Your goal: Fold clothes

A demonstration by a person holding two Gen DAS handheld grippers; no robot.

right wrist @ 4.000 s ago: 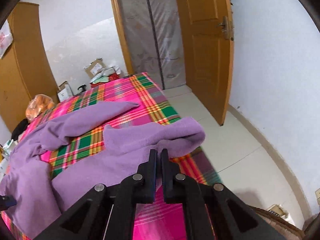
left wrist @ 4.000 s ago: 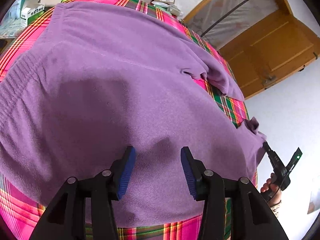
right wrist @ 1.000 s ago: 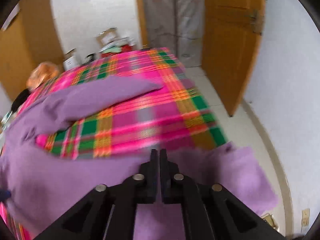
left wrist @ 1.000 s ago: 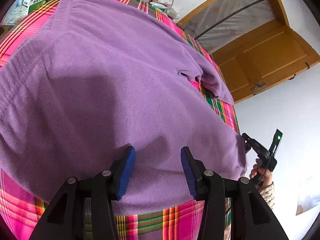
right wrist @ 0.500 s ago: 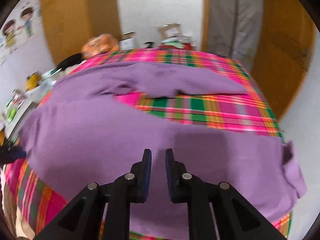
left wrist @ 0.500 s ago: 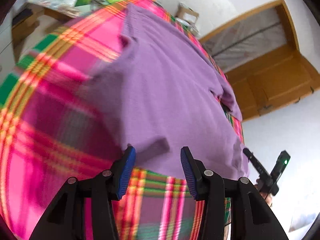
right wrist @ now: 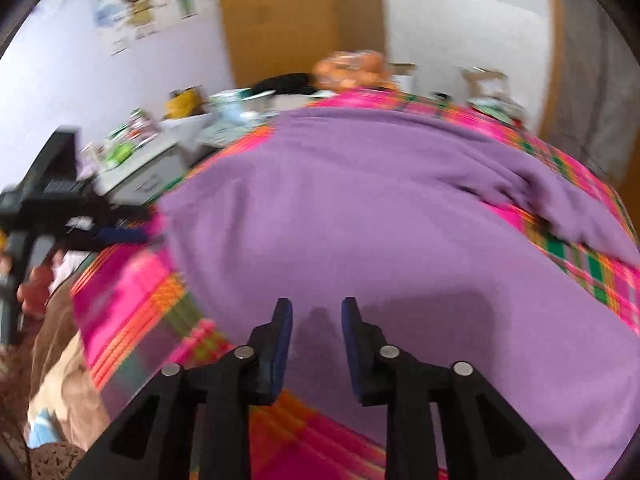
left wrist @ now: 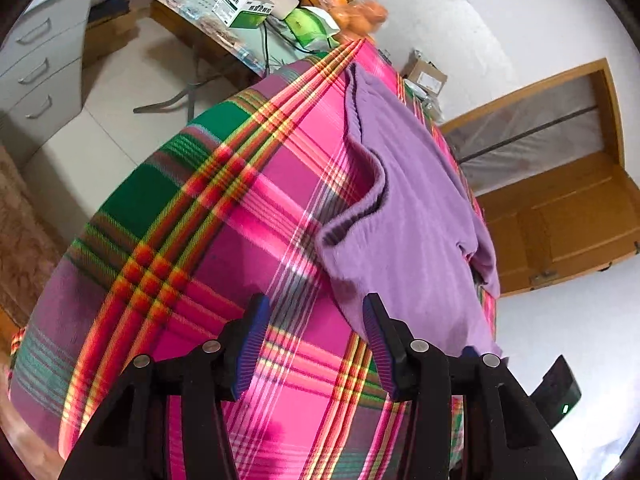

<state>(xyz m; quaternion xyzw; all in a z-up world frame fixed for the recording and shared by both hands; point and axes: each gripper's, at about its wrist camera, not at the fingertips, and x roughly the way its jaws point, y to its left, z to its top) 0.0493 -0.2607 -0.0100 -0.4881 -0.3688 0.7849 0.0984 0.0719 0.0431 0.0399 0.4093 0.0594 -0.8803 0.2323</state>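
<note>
A purple sweater (left wrist: 420, 208) lies spread on a bed with a pink plaid cover (left wrist: 192, 280). My left gripper (left wrist: 316, 320) is open above the bare cover, and the sweater's near corner lies just beside its right finger (left wrist: 376, 328). In the blurred right wrist view the sweater (right wrist: 380, 220) fills the middle. My right gripper (right wrist: 316, 320) hovers over its near edge. Its jaws are opening, with nothing pinched between the pads. The left gripper (right wrist: 80, 220) shows at the far left of that view. The right gripper's body (left wrist: 560, 392) shows at the lower right of the left wrist view.
A desk (left wrist: 224, 28) crowded with boxes and bags stands beyond the bed's far corner, beside a grey drawer cabinet (left wrist: 40, 64). A wooden door (left wrist: 568, 220) is on the right. The bed's left edge drops to pale floor tiles (left wrist: 100, 152) and a brown rug (left wrist: 20, 248).
The right gripper, shut at the sweater's edge a second ago, has opened and swung left over the garment. The left gripper has swung left, off the sweater and over bare cover.
</note>
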